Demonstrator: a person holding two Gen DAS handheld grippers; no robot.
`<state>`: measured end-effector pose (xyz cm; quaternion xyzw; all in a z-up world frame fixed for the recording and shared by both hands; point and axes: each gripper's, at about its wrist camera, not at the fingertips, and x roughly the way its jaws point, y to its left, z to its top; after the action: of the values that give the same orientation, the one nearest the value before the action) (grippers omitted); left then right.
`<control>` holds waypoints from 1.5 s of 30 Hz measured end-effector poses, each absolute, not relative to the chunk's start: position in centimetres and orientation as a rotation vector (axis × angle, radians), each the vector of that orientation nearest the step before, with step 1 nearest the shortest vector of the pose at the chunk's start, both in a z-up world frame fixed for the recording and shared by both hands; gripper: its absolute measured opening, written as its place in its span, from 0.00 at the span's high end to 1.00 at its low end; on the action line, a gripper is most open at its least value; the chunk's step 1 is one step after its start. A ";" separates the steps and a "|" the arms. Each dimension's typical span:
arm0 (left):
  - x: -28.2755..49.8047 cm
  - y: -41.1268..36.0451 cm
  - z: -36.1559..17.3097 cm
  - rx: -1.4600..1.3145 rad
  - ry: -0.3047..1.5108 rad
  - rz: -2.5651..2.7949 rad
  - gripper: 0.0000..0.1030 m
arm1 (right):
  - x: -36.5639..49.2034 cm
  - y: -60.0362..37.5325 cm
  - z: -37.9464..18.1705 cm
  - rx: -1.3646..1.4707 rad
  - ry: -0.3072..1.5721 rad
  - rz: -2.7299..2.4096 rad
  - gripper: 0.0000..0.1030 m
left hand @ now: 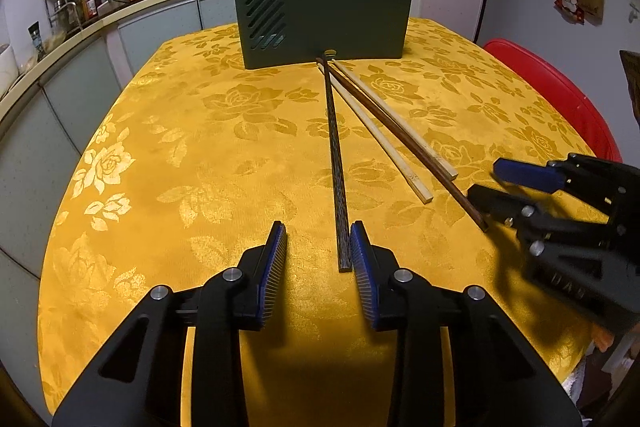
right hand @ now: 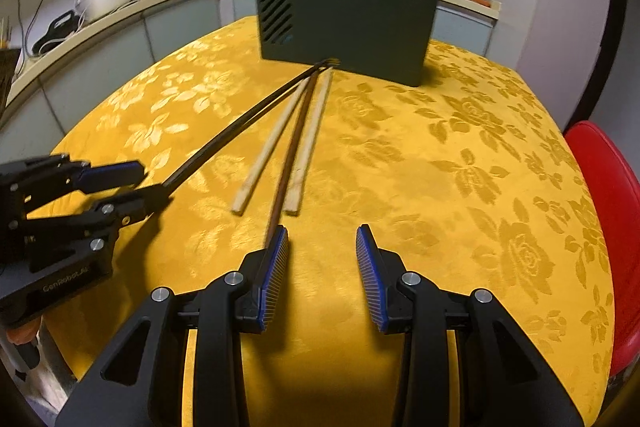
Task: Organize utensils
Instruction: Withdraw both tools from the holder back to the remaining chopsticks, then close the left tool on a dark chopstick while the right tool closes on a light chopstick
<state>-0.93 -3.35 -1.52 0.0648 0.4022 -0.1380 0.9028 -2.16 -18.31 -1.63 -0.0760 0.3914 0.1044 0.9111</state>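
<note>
Four loose chopsticks lie fanned on yellow floral tablecloth point(left hand: 200, 155); pickup step, nothing grasped yet. Left gripper point(left hand: 318, 247) jaws apart, dark speckled chopstick point(left hand: 335, 163) beside its right pad. Right gripper point(right hand: 322, 251) jaws apart, reddish-brown chopstick point(right hand: 290, 155) at its left pad; pale bamboo pair point(right hand: 310, 139) ahead. Next: centre, close, carry to dark green slotted utensil holder point(left hand: 344, 15) farthest ahead
</note>
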 end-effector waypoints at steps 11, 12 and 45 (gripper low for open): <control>-1.0 -3.4 -1.6 0.133 0.829 -0.281 0.68 | -0.3 -17.3 -1.6 -0.108 0.829 0.257 0.72; -1.0 -3.4 -1.6 0.133 0.828 -0.280 0.68 | -0.1 -17.3 -1.6 -0.099 0.831 0.258 0.73; -1.2 -3.7 -1.6 0.093 0.810 -0.336 0.92 | 0.7 -18.8 -1.7 -0.025 0.831 0.238 0.93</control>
<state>-1.19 -3.69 -1.61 0.0449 0.3920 -0.1627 0.9043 0.72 -18.79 -1.68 -0.0119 0.4028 0.1154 0.9079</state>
